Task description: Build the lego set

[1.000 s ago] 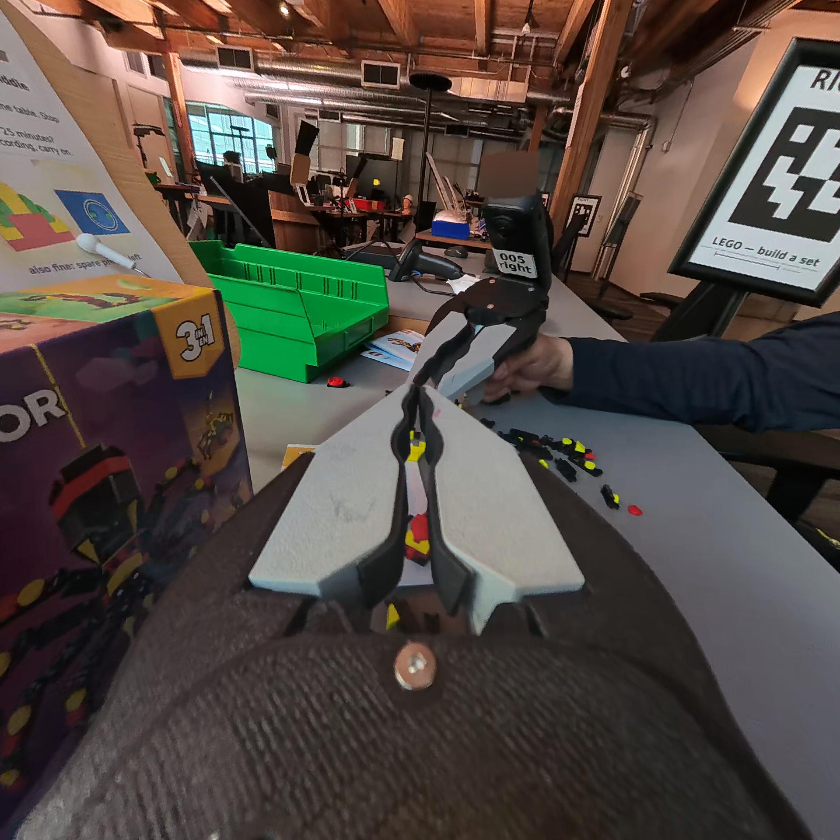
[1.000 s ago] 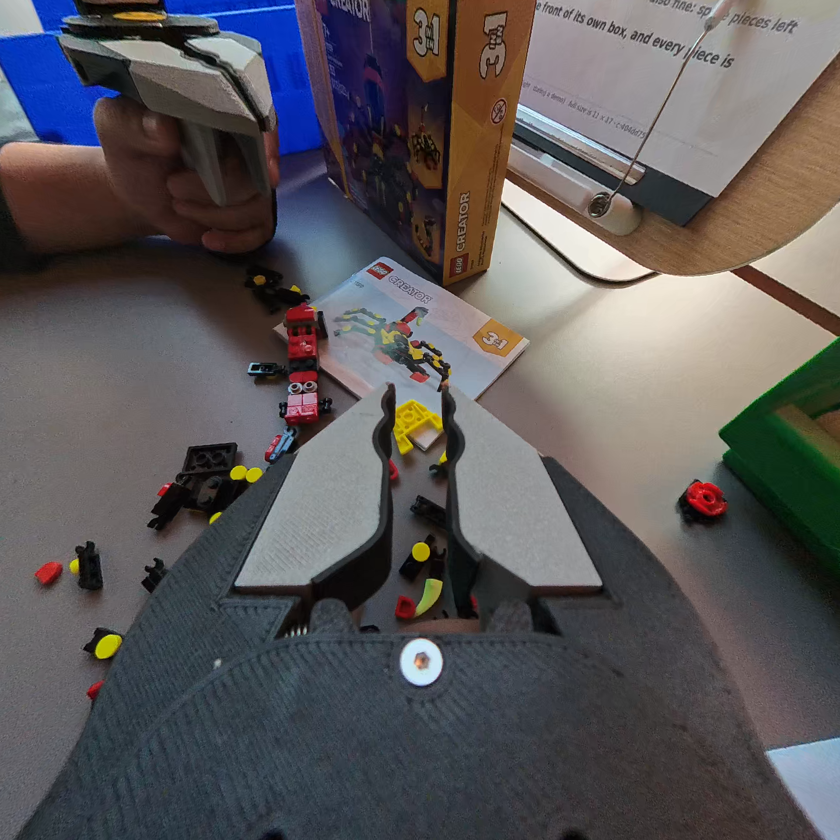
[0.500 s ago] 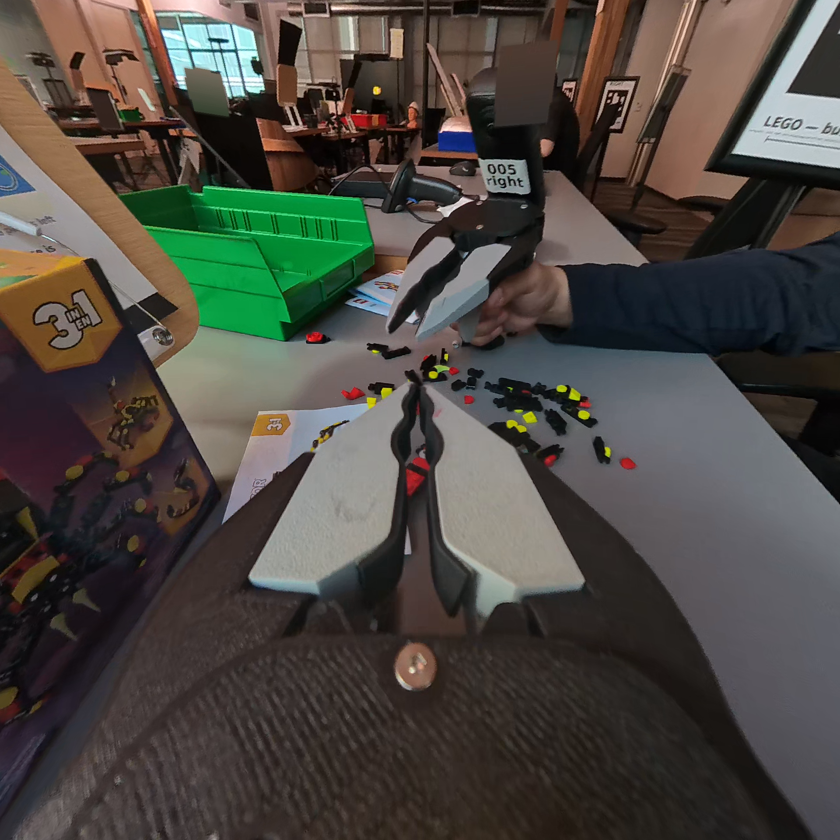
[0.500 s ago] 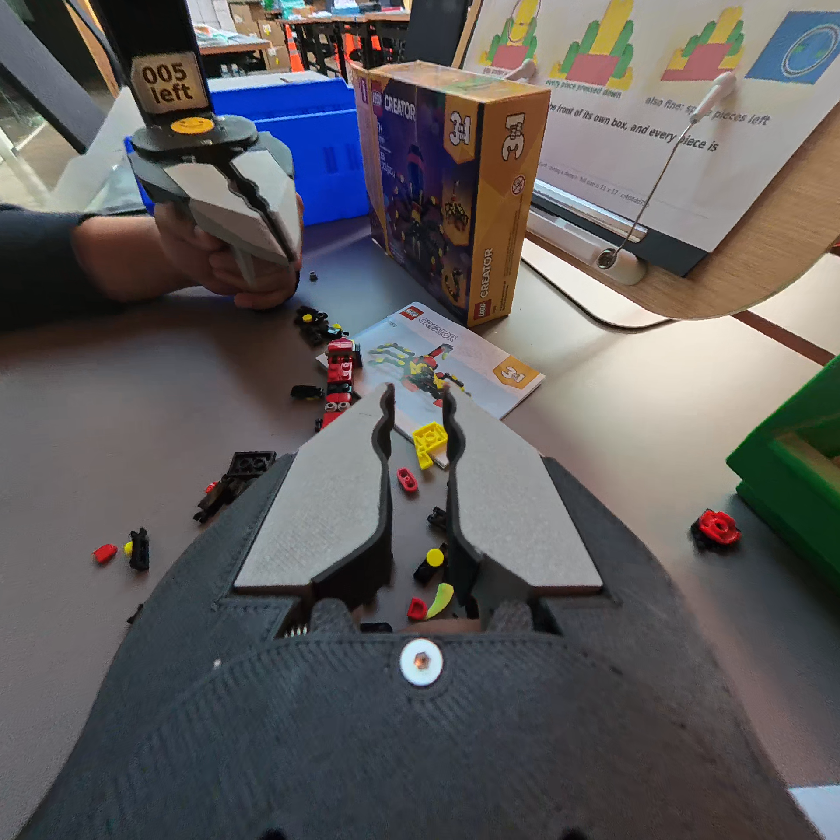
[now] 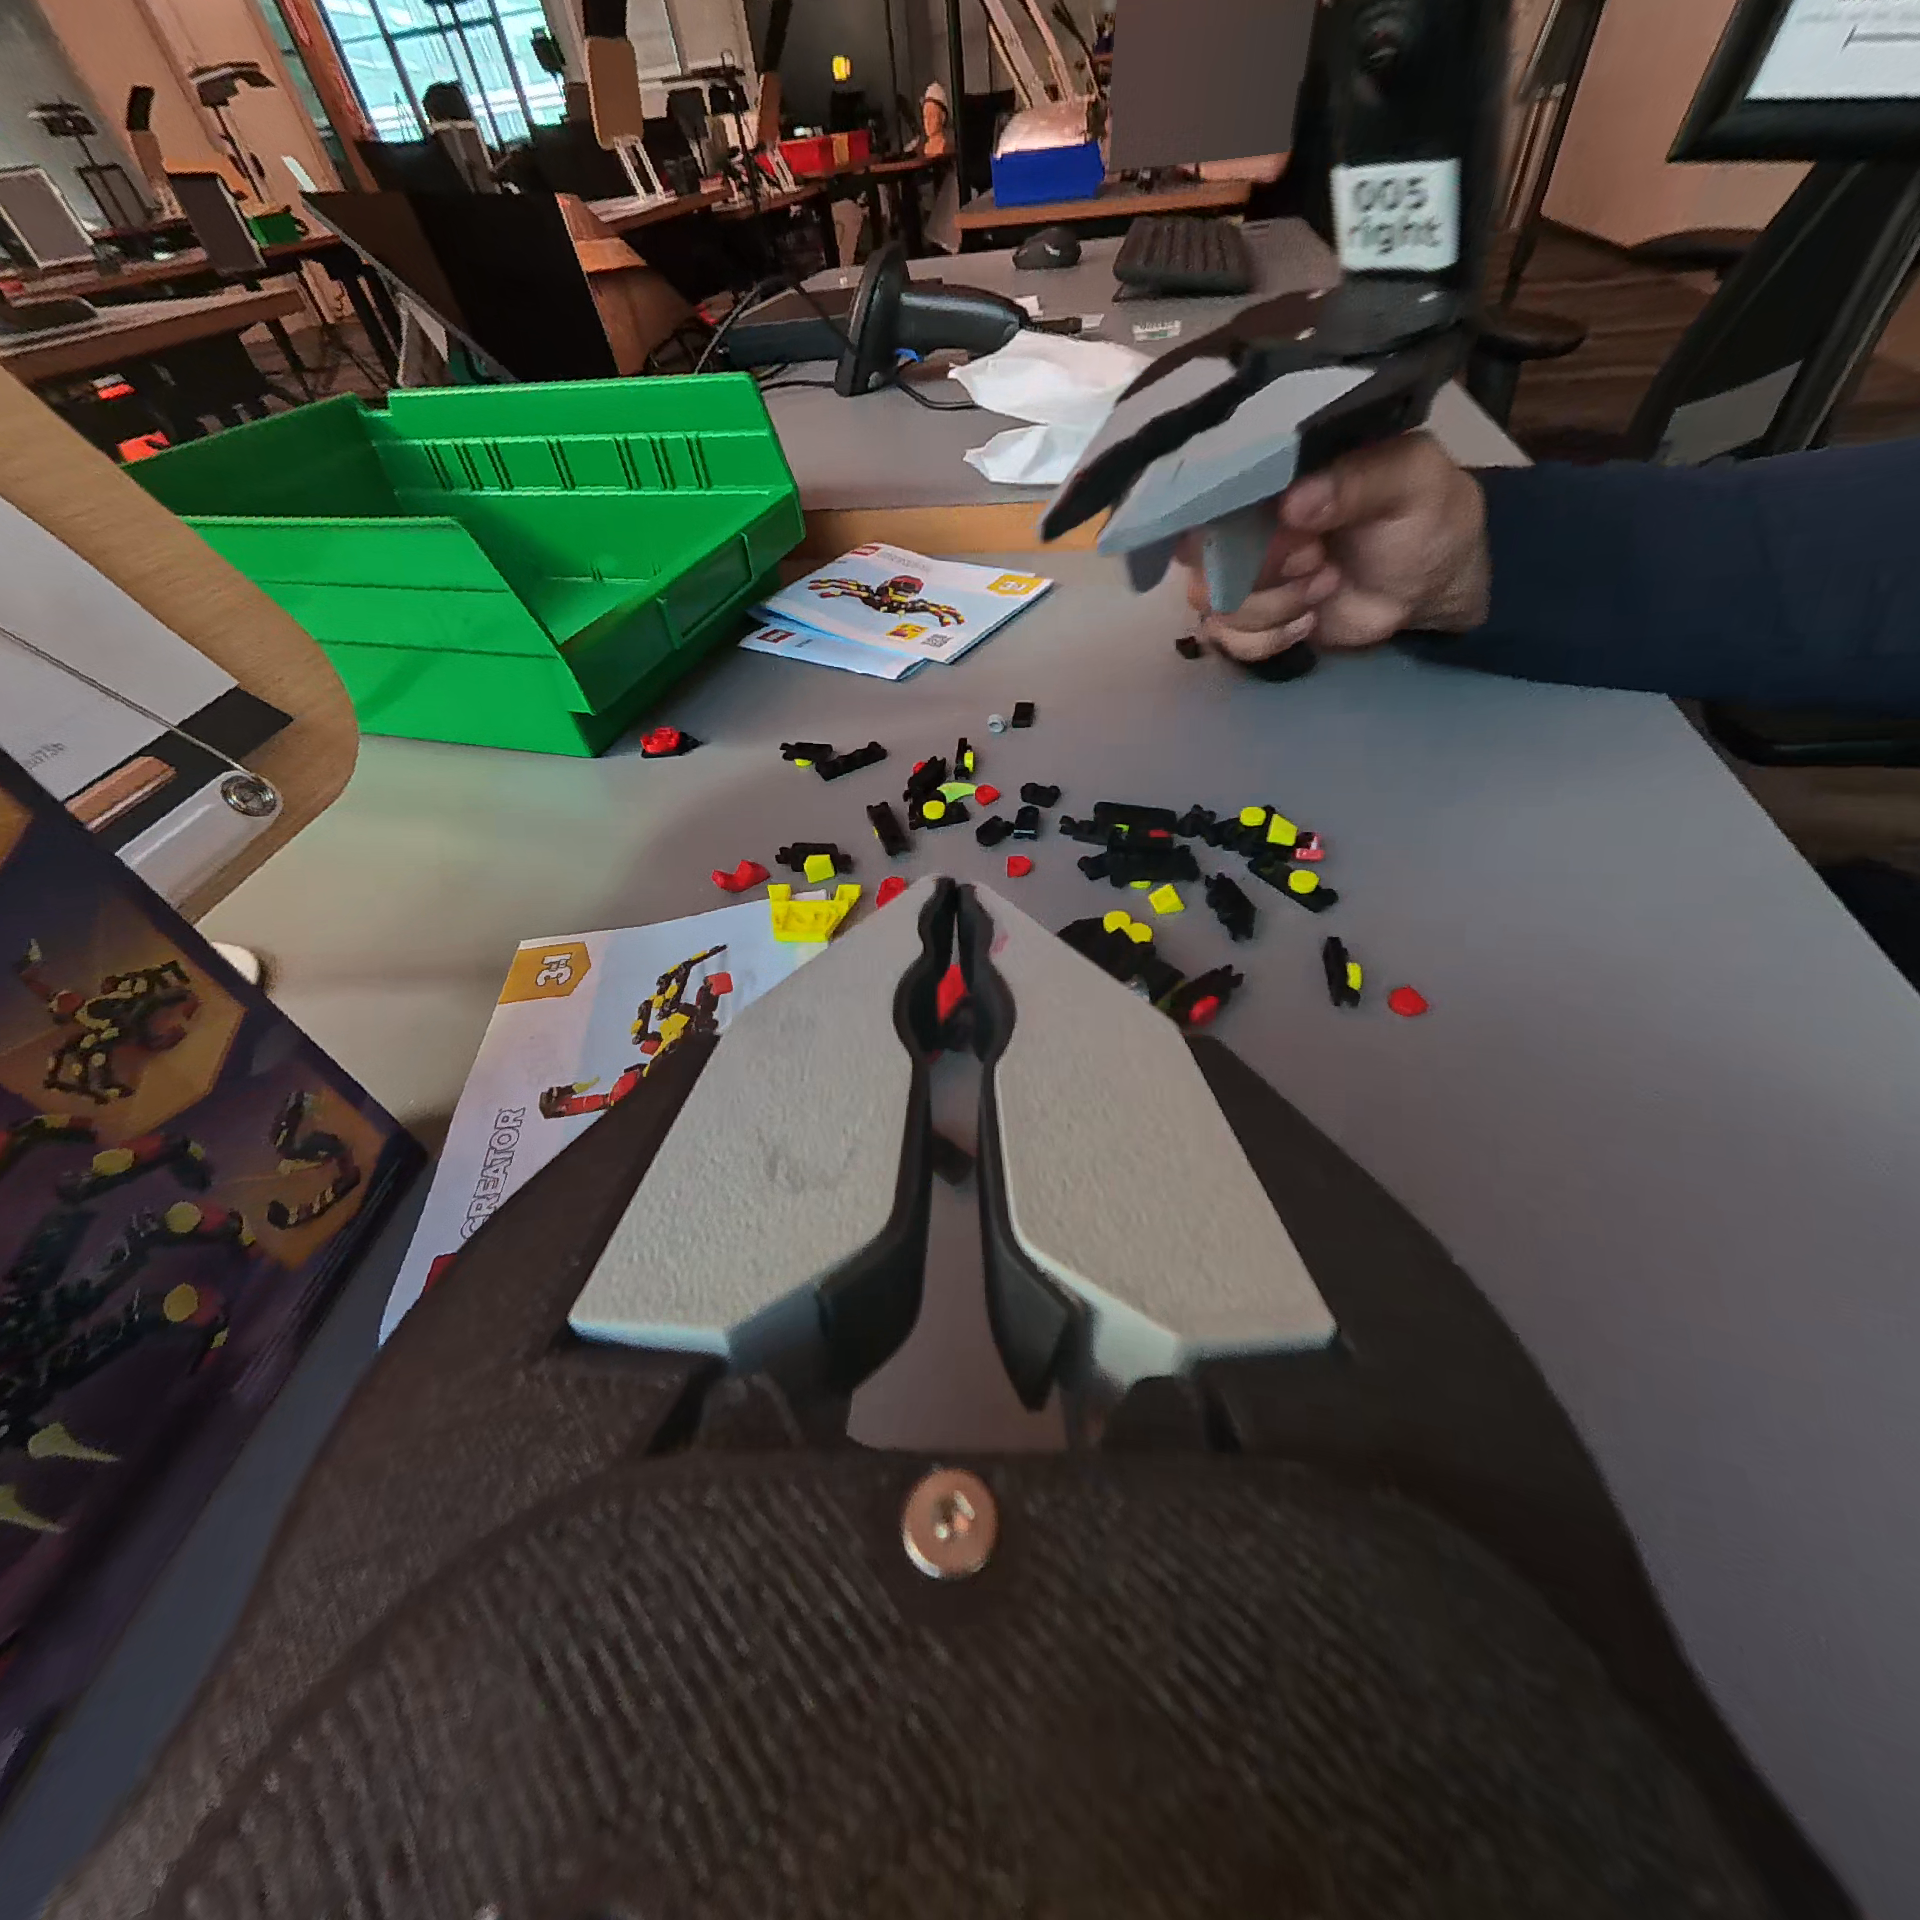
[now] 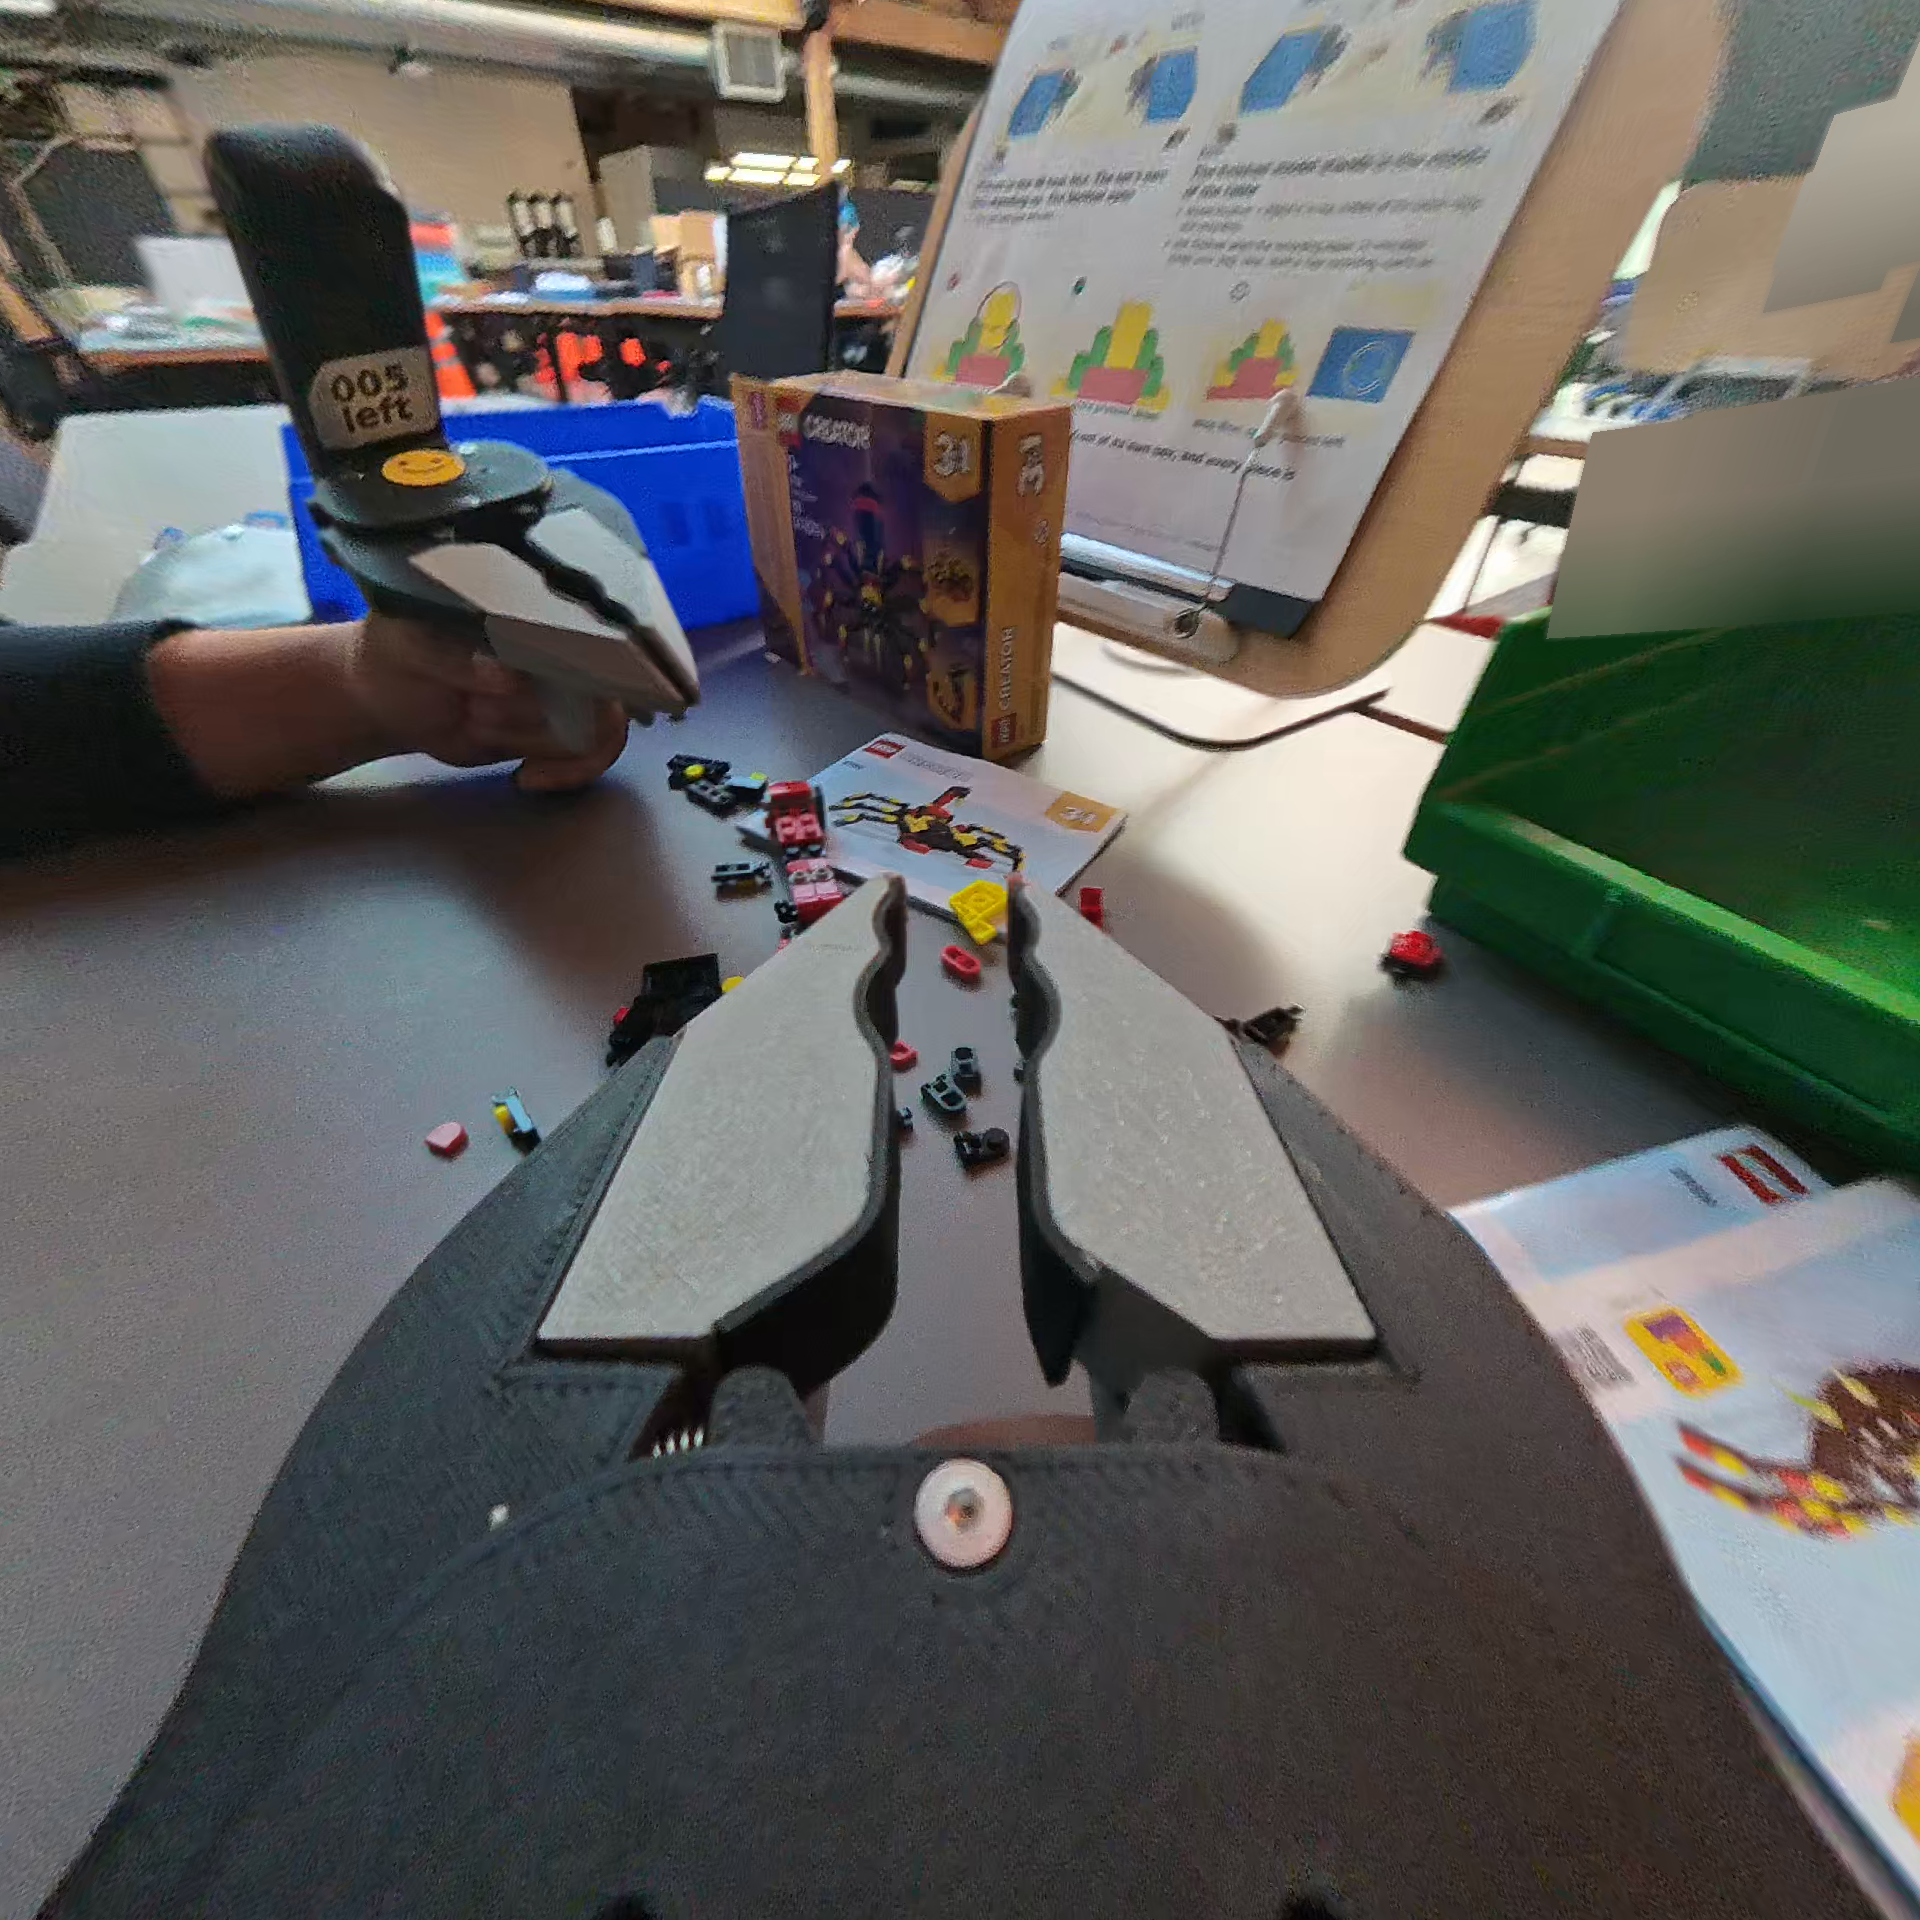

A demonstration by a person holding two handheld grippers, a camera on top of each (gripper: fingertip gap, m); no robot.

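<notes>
Loose black, yellow and red lego pieces point(image 5: 1132, 852) lie scattered on the grey table point(image 5: 1558, 1039). A small red assembly point(image 6: 798, 842) lies by the open instruction booklet point(image 6: 966, 821), which also shows in the left wrist view point(image 5: 582, 1018). A yellow wedge piece point(image 6: 977, 909) lies at the booklet's edge point(image 5: 810, 912). My left gripper point(image 5: 948, 894) is shut and hangs over the booklet's edge. Something red shows through the gap between its fingers. It looks empty in the right wrist view point(image 6: 675, 696). My right gripper point(image 6: 954, 894) is open and empty above the pieces. It is blurred in the left wrist view point(image 5: 1070, 520).
The lego box point(image 6: 904, 561) stands by a wooden instruction stand point(image 6: 1247, 312). A green bin point(image 5: 499, 561) sits at the back, with a red piece point(image 5: 665, 741) in front of it. More booklets point(image 5: 894, 613) lie beside the bin. A blue bin point(image 6: 644, 499) stands behind my left hand. One gripper's finger ends stand about 15 cm off the other's.
My left gripper has tilted down and moved away from the box, still shut. My right gripper has pulled back and tipped up from the pieces, still open.
</notes>
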